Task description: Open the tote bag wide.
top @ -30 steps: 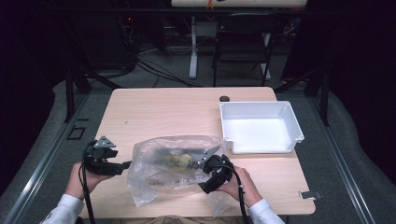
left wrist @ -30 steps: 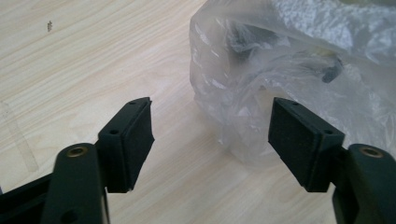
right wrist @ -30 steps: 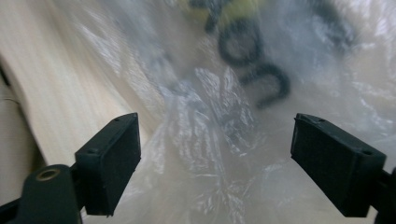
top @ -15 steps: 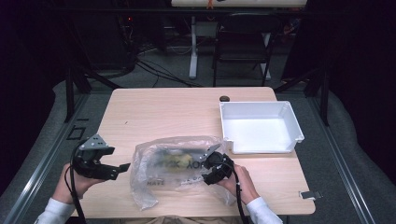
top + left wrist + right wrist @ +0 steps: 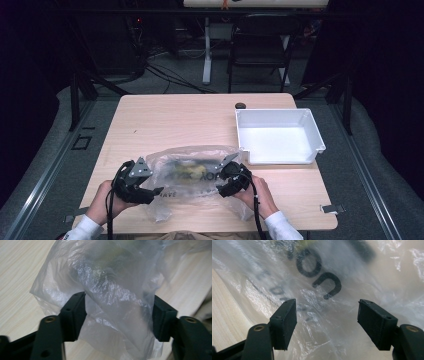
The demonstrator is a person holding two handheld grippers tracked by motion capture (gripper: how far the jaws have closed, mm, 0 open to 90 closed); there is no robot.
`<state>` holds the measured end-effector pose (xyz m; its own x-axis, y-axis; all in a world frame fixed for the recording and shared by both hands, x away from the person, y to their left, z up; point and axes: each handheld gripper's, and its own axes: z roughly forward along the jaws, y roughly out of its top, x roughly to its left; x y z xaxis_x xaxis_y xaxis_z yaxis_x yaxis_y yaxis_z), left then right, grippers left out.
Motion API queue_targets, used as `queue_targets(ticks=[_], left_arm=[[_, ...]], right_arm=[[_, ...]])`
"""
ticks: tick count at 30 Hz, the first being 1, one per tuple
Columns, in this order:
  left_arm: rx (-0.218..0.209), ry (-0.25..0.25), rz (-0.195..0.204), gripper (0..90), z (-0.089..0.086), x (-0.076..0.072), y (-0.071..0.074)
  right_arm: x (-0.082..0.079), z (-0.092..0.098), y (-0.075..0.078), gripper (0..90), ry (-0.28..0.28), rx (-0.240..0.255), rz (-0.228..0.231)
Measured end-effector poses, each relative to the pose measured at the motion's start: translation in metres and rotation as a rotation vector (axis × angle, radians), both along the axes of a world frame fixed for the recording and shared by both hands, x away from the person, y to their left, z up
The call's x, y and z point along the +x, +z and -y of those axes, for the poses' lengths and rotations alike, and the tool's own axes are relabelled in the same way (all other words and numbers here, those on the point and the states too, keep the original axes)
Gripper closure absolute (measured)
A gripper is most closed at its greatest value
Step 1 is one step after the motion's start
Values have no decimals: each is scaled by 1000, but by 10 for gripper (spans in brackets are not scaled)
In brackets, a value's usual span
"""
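Plastic bag lies on the bench near its front edge: thin, limp, slippery, best pinched at a bunched fold. Left tool has been closing, film gathered between its half-spread jaws, not clamped. Right tool stands apart over the printed film.

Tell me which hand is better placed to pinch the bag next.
Left, probably. Its tongs already straddle a raised fold of the bag. The right tongs stand open over flat plastic, with nothing bunched between them.
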<state>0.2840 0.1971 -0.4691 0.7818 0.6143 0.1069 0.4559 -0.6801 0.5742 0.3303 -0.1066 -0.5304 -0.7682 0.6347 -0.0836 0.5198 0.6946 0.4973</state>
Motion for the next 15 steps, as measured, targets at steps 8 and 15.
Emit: queue_targets(ticks=[8,15], left_arm=[[-24,40,44,685,-2,11,-7],[-56,83,55,735,-4,22,-7]], right_arm=[[-6,-5,2,189,54,14,11],[-8,-11,1,150,94,7,0]])
